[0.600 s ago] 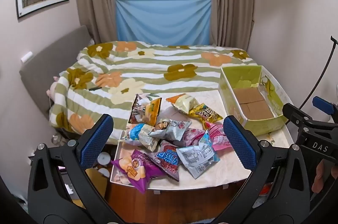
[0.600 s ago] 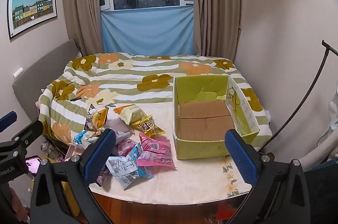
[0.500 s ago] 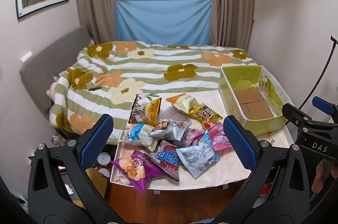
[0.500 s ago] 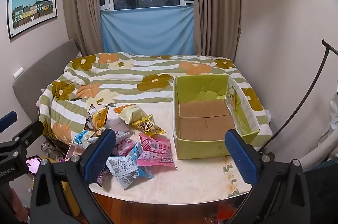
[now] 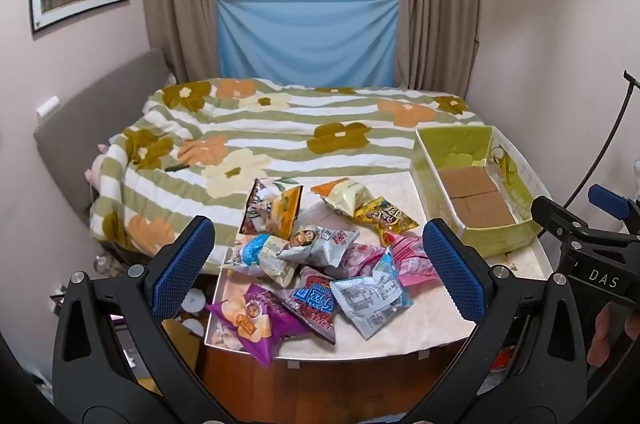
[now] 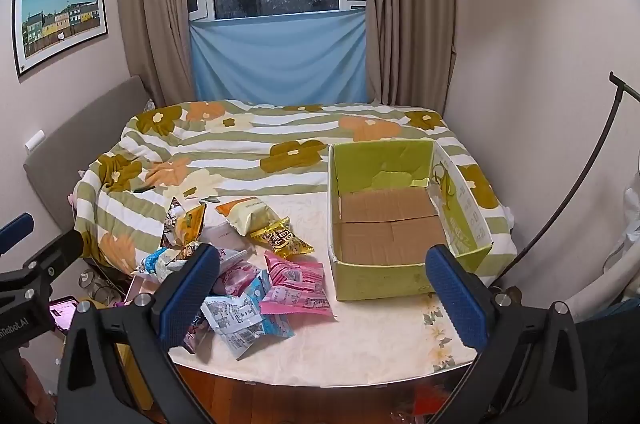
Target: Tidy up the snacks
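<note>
Jaws spread wide and empty on left gripper [image 5: 318, 266] and right gripper [image 6: 322, 294], poised over snack packets [image 5: 320, 264] lower centre, green carton [image 6: 384, 220] right awaiting them.

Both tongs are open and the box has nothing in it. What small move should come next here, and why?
Probably lower the right tongs onto the pink packet at the pile's near right edge. It lies flat on top, closest to the green box, whose cardboard floor is bare. Both the right and the left tongs hang open above the table, gripping nothing.
</note>
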{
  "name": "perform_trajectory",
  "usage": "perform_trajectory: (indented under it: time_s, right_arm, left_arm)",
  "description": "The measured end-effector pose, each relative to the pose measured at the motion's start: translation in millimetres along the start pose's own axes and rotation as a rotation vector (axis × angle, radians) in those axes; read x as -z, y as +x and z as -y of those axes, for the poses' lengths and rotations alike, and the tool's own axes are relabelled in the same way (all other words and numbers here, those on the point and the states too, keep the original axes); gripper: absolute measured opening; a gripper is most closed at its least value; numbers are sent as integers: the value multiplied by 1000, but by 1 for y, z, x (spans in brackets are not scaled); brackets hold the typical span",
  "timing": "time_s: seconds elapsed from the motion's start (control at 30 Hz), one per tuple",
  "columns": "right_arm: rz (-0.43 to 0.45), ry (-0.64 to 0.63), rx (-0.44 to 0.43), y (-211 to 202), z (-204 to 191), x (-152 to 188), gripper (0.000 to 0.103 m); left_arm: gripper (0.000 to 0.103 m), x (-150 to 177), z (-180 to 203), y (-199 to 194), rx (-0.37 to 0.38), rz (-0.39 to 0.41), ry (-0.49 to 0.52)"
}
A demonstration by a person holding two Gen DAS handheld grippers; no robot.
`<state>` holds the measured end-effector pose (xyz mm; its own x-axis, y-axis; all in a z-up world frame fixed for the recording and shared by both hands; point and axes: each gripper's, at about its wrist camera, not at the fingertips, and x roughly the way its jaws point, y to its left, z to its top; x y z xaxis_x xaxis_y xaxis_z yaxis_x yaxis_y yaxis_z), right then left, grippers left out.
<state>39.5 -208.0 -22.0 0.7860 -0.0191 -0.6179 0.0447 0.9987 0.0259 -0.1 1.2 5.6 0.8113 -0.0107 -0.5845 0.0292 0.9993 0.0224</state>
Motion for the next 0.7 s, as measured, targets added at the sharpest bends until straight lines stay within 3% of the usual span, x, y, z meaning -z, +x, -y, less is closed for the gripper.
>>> perform_trajectory:
  time_s: [0.47, 0.7]
  right_arm:
    - [0, -6, -4, -3, -7, 3, 103]
    - [-41, -30, -58, 2, -7, 13, 103]
  left_arm:
    - [103, 3, -2, -1, 15, -6, -27]
    - [103, 15, -14, 1, -17, -41, -79]
